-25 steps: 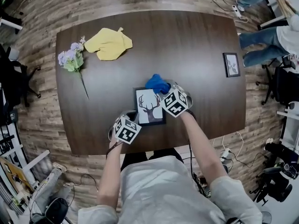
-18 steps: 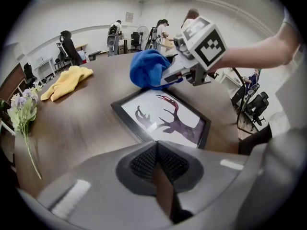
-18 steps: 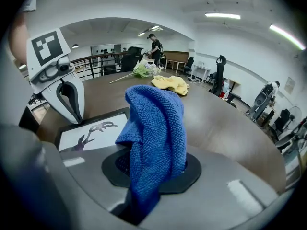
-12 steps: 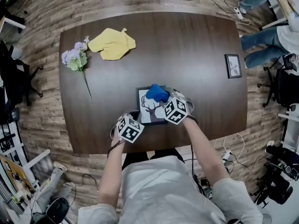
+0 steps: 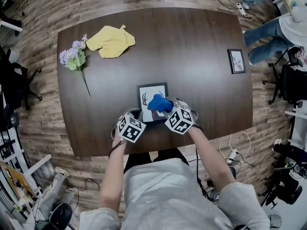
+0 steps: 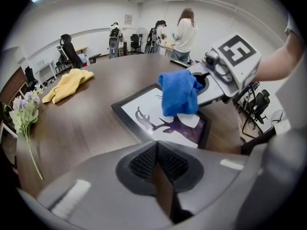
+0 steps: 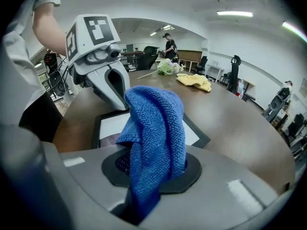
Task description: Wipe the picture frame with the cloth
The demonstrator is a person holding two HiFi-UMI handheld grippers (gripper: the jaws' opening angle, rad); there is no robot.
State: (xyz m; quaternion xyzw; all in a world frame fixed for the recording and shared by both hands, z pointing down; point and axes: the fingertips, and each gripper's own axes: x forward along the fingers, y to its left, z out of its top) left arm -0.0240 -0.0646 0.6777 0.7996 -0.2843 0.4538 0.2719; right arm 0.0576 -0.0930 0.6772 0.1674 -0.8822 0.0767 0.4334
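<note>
Progress: mid-wipe, by the look of it; cloth on the near half of the picture frame, far half seemingly left to do.
Picture frame: flat on the table, near edge, middle.
Right gripper: clamped on the cloth.
Left gripper: jaws together, empty, just near-left of the picture frame.
Containers: none in view.

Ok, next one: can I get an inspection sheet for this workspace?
Surface: dark wooden table.
Job's things: deer picture frame lies flat near the person; blue cloth held over it.
Clutter: yellow cloth, flower sprig, small second frame.
Grippers: left gripper jaws together, empty, beside the picture frame; right gripper jaws shut on the blue cloth.
Cables: cables on the floor.
Surroundings: plank floor, office chair, another person standing.
</note>
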